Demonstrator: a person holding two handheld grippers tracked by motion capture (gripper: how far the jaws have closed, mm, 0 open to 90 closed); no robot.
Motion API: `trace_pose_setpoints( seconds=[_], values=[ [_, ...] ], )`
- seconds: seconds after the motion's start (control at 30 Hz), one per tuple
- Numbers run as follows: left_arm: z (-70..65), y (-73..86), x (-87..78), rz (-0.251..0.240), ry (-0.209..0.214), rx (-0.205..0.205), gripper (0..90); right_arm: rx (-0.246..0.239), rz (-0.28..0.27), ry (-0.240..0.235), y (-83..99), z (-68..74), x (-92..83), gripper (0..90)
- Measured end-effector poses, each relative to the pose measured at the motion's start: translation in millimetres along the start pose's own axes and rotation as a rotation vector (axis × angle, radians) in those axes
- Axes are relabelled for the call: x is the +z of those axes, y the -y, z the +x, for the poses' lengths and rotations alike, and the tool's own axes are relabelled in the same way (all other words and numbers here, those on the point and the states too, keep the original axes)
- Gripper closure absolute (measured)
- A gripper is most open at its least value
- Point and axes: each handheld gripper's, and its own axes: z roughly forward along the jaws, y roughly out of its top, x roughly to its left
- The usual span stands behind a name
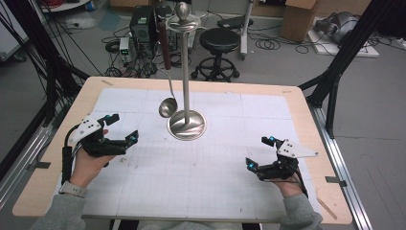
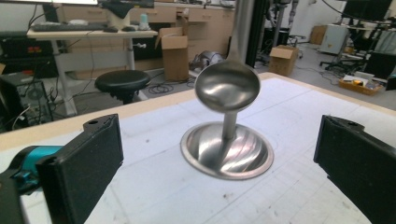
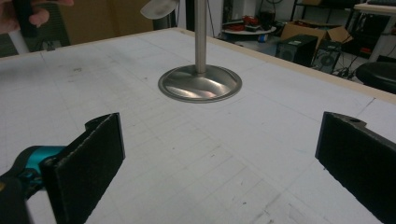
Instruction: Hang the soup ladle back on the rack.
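Observation:
A steel stand with a round base rises from the middle of the white mat. A steel ladle with a dark handle hangs from the stand's top hook, its bowl just left of the pole and above the base. My left gripper rests at the mat's left, open, jaws wide apart with nothing between them. In the left gripper view the ladle bowl hangs in front of the base. My right gripper sits at the right, open and empty. In the right gripper view the stand base lies ahead.
The white gridded mat covers a wooden table. Beyond the far edge stand a black stool, computer boxes and floor cables. Black frame legs stand at the right.

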Motion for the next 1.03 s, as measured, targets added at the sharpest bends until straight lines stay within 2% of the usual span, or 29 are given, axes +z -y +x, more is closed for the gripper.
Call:
trace_pose_setpoints(
  seconds=[0.07, 0.17, 0.27, 0.4, 0.47, 0.6, 0.8, 0.97, 1.0, 1.03],
  values=[
    [1.0, 0.6, -2.5, -0.001, -0.02, 0.0, 1.8, 0.006, 0.001, 0.002, 0.1, -0.6, -1.0, 0.3],
    [1.1, 4.3, -7.6, -0.035, -0.022, -0.002, 1.8, 0.002, -0.003, 0.002, -0.2, -1.0, -1.5, 0.3],
    [1.9, 9.5, -11.3, -0.015, -0.037, 0.006, 1.8, 0.009, -0.007, 0.005, -0.4, -1.2, -2.5, 0.3],
    [2.5, 13.1, -15.9, -0.017, -0.05, 0.007, 1.8, 0.009, -0.031, 0.014, -1.2, -2.8, -5.3, 0.3],
    [1.6, 16.6, -17.8, -0.021, -0.048, 0.007, 1.8, 0.03, -0.044, 0.017, -1.7, -3.2, -7.5, 0.3],
    [-2.2, 26.9, -20.2, -0.003, -0.055, 0.006, 1.8, 0.041, -0.061, 0.031, -2.1, -5.5, -11.1, 0.3],
    [-1.7, 30.5, -26.8, -0.017, -0.081, 0.012, 1.8, 0.057, -0.089, 0.063, -1.7, -9.1, -15.9, 0.3],
    [1.4, 32.9, -27.1, -0.01, -0.078, -0.033, 1.8, 0.057, -0.078, 0.067, -1.3, -7.9, -14.7, 0.3],
    [1.8, 33.5, -26.4, -0.002, -0.079, -0.034, 1.8, 0.049, -0.077, 0.07, -1.0, -8.3, -14.1, 0.3],
    [1.6, 34.0, -25.9, 0.003, -0.085, -0.032, 1.8, 0.061, -0.071, 0.068, -1.0, -7.2, -14.0, 0.3]
  ],
)
